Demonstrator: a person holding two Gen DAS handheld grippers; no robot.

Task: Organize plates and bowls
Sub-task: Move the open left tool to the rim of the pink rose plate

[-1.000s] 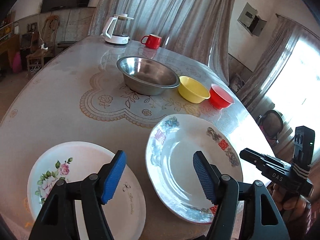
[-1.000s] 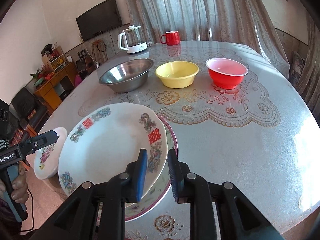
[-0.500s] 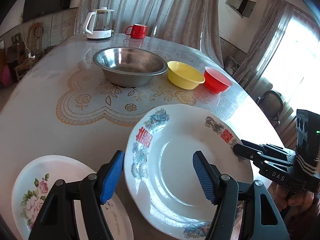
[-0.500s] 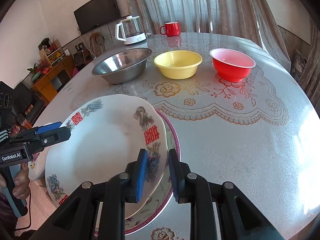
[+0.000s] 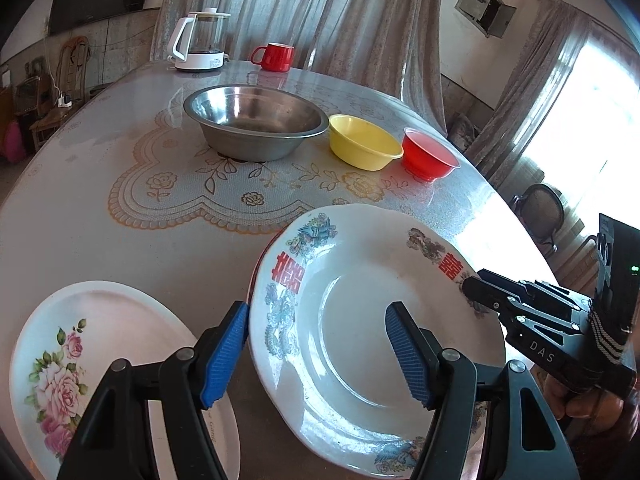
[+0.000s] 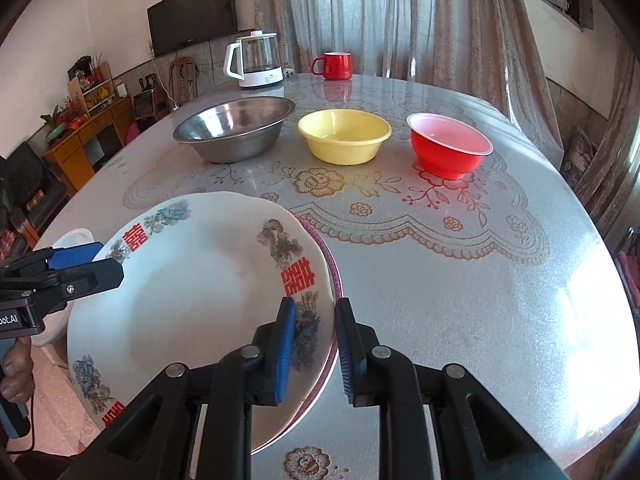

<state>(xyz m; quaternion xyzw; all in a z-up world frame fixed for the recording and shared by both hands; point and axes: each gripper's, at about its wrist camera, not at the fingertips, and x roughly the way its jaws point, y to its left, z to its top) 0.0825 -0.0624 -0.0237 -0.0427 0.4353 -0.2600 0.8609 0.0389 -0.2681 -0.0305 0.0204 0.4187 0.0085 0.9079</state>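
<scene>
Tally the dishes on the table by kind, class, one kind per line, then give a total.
Plates: 3, namely the dragon plate, the purple-rimmed plate under it, and the rose plate.
Bowls: 3, namely the steel bowl, the yellow bowl and the red bowl.
Mugs: 1, the red mug.
Kettles: 1, the glass kettle.
Total: 8

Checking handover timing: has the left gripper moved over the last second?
Yes. Against the rose-patterned white plate, the left gripper has shifted right; its open jaws now straddle the left rim of the white dragon-patterned plate.
</scene>
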